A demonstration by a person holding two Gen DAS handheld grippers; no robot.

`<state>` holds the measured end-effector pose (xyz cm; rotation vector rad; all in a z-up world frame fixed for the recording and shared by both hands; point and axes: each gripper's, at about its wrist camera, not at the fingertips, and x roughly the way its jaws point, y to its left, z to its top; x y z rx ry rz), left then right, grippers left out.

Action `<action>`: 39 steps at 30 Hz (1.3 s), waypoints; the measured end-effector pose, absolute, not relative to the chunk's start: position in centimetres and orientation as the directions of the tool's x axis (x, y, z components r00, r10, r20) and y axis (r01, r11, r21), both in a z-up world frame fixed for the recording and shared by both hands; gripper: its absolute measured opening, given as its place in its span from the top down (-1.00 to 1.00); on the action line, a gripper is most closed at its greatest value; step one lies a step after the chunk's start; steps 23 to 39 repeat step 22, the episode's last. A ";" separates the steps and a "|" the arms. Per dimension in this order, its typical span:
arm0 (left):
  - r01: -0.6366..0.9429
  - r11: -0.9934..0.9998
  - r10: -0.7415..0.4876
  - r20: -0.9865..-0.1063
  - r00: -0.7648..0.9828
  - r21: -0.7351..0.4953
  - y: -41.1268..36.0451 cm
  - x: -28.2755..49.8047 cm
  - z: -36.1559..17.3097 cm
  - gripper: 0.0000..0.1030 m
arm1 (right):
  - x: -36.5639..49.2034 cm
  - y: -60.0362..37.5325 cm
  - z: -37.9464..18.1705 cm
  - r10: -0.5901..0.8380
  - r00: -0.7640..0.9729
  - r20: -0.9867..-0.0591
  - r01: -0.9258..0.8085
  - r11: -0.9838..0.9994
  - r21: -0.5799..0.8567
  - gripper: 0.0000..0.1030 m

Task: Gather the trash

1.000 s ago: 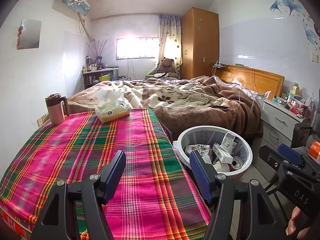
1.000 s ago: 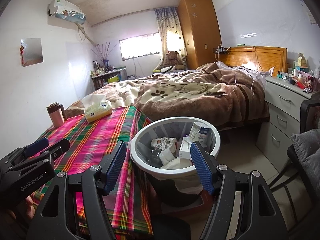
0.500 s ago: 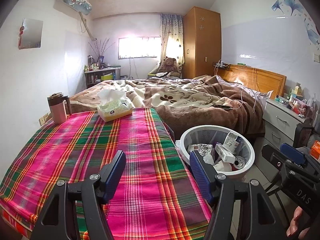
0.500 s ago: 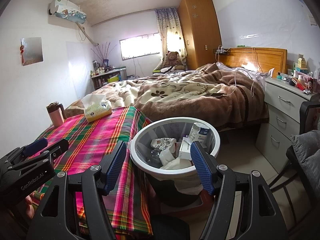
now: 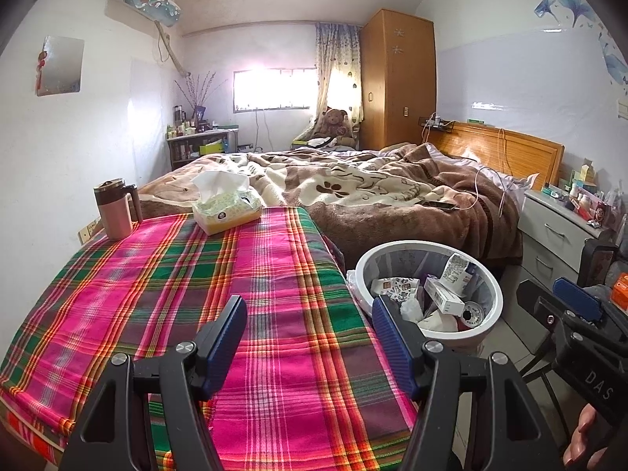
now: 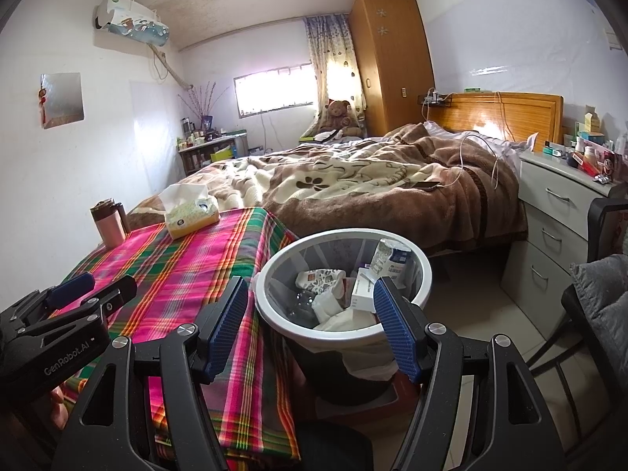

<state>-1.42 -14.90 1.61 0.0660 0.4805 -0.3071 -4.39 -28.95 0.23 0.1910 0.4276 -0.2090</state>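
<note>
Above the near end of the plaid tablecloth (image 5: 165,282), the left gripper (image 5: 310,337) is held with its blue-padded fingers (image 5: 225,341) spread wide apart; nothing is gripped. Over the waste bin (image 6: 274,274), the right gripper (image 6: 312,327) is held the same way, jaws wide and empty, one pad seen against the cloth edge and the other against the bin's near rim.

The bin is placed on the floor just beside the table's right edge, between table and bed (image 5: 373,188). Trash is seen inside it: a white carton (image 5: 443,294), a printed wrapper (image 5: 394,286), a milk-type carton (image 6: 392,261) leaned upright on the far wall, crumpled tissue (image 6: 345,318) and a can end (image 5: 471,310). The bin is lined with a bag; its dark lower body is seen in the right wrist view.

On the far end of the table, a tissue box (image 5: 225,212) and a pink lidded mug (image 5: 114,210) are set well apart from both grippers. The rest of the cloth is seen bare.

A nightstand (image 6: 565,212) with clutter on top is stood right of the bed.
</note>
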 end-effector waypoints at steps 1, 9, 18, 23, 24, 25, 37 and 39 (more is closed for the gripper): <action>0.312 0.950 -0.283 -0.465 0.839 -0.015 -14.9 -1.4 1.6 -0.28 | -4.4 -28.9 0.2 -0.161 0.889 -0.429 0.241 0.961 0.139 -0.32; 0.311 0.950 -0.280 -0.464 0.840 -0.009 -15.0 -1.5 1.5 -0.28 | -4.4 -28.9 0.2 -0.161 0.890 -0.428 0.240 0.961 0.139 -0.32; 0.310 0.951 -0.281 -0.469 0.837 -0.015 -14.8 -1.3 1.3 -0.28 | -4.4 -28.9 0.2 -0.161 0.890 -0.427 0.240 0.961 0.137 -0.32; 0.303 0.953 -0.275 -0.471 0.838 -0.017 -14.7 -1.2 1.2 -0.28 | -4.4 -28.9 0.2 -0.162 0.890 -0.427 0.241 0.961 0.138 -0.32; 0.303 0.953 -0.275 -0.471 0.838 -0.017 -14.7 -1.2 1.2 -0.28 | -4.4 -28.9 0.2 -0.162 0.890 -0.427 0.241 0.961 0.138 -0.32; 0.303 0.953 -0.275 -0.471 0.838 -0.017 -14.7 -1.2 1.2 -0.28 | -4.4 -28.9 0.2 -0.162 0.890 -0.427 0.241 0.961 0.138 -0.32; 0.303 0.953 -0.275 -0.471 0.838 -0.017 -14.7 -1.2 1.2 -0.28 | -4.4 -28.9 0.2 -0.162 0.890 -0.427 0.241 0.961 0.138 -0.32; 0.303 0.953 -0.275 -0.471 0.838 -0.017 -14.7 -1.2 1.2 -0.28 | -4.4 -28.9 0.2 -0.162 0.890 -0.427 0.241 0.961 0.138 -0.32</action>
